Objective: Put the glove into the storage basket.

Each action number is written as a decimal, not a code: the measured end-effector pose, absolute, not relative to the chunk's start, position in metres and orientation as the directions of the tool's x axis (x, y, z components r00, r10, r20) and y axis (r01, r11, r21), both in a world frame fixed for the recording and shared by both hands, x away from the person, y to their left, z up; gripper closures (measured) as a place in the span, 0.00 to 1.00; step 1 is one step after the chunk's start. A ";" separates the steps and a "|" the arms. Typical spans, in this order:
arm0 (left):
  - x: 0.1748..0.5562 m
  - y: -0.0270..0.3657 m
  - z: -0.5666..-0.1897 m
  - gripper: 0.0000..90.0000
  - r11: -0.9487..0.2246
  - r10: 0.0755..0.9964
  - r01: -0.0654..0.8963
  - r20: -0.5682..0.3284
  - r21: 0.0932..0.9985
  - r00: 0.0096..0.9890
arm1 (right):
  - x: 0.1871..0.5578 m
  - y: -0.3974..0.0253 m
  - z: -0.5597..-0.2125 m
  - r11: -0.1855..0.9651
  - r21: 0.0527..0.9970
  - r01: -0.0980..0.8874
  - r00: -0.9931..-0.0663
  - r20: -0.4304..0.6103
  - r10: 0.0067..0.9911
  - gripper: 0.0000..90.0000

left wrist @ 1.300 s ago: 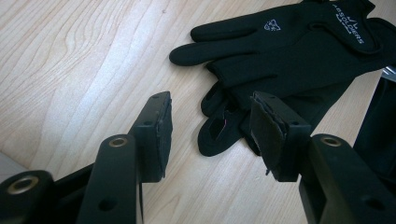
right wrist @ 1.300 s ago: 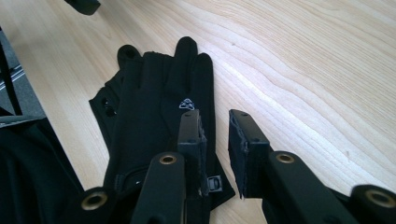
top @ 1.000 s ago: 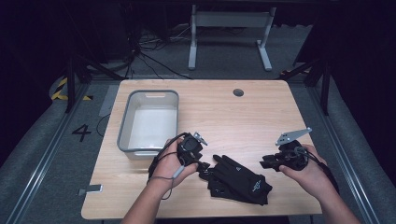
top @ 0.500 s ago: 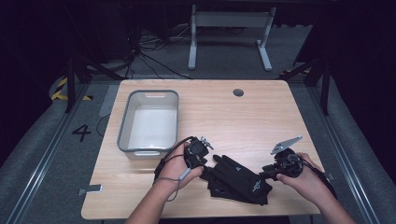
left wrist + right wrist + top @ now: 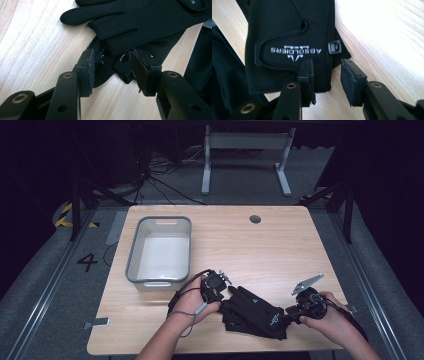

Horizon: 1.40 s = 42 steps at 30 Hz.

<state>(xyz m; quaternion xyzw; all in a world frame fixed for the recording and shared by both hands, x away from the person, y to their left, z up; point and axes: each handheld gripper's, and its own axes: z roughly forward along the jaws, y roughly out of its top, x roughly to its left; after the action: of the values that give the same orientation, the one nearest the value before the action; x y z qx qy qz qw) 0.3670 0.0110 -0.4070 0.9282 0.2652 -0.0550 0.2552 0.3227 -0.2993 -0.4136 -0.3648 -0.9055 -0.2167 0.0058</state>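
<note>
Two black gloves (image 5: pixel 255 312) lie stacked near the table's front edge. In the left gripper view the top glove (image 5: pixel 150 22) lies over a lower glove (image 5: pixel 122 66) whose fingertips reach between my jaws. My left gripper (image 5: pixel 113 71) is open around those fingertips, at the gloves' left end (image 5: pixel 225 295). In the right gripper view, the top glove's cuff (image 5: pixel 287 30) bears a white ABSOLDIERS logo and a small buckle. My right gripper (image 5: pixel 327 80) is open with its jaws on either side of the cuff's edge, at the gloves' right end (image 5: pixel 290 312).
A grey plastic bin (image 5: pixel 135 250) stands on the left of the wooden table (image 5: pixel 260 250), just behind my left hand. A small round grommet (image 5: pixel 255 219) sits near the far edge. Metal frame legs and cables stand on the floor beyond.
My right gripper has moved down and left to the gloves' cuff. My left gripper has shifted slightly right onto the gloves' fingertips. The gloves have stayed in place.
</note>
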 end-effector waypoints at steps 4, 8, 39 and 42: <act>0.367 0.011 -0.408 0.60 -0.737 0.460 0.515 -0.233 0.437 0.857 | 0.317 -0.299 -0.415 0.641 0.383 0.665 -0.733 0.174 0.657 0.69; 0.367 0.010 -0.408 0.60 -0.739 0.459 0.515 -0.234 0.434 0.857 | 0.318 -0.298 -0.423 0.644 0.349 0.681 -0.723 0.182 0.666 0.68; 0.367 -0.005 -0.425 0.59 -0.784 0.427 0.490 -0.240 0.382 0.872 | 0.319 -0.293 -0.430 0.647 0.281 0.708 -0.703 0.195 0.684 0.94; 0.366 -0.007 -0.425 0.59 -0.786 0.425 0.486 -0.237 0.383 0.874 | 0.319 -0.293 -0.430 0.645 0.282 0.710 -0.701 0.195 0.686 0.94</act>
<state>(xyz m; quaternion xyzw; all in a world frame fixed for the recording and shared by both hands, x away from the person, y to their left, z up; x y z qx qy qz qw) 0.3665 -0.0067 -0.4253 0.9424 0.2416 -0.0689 0.2209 0.3187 -0.2926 -0.4303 -0.3849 -0.9064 -0.1706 0.0349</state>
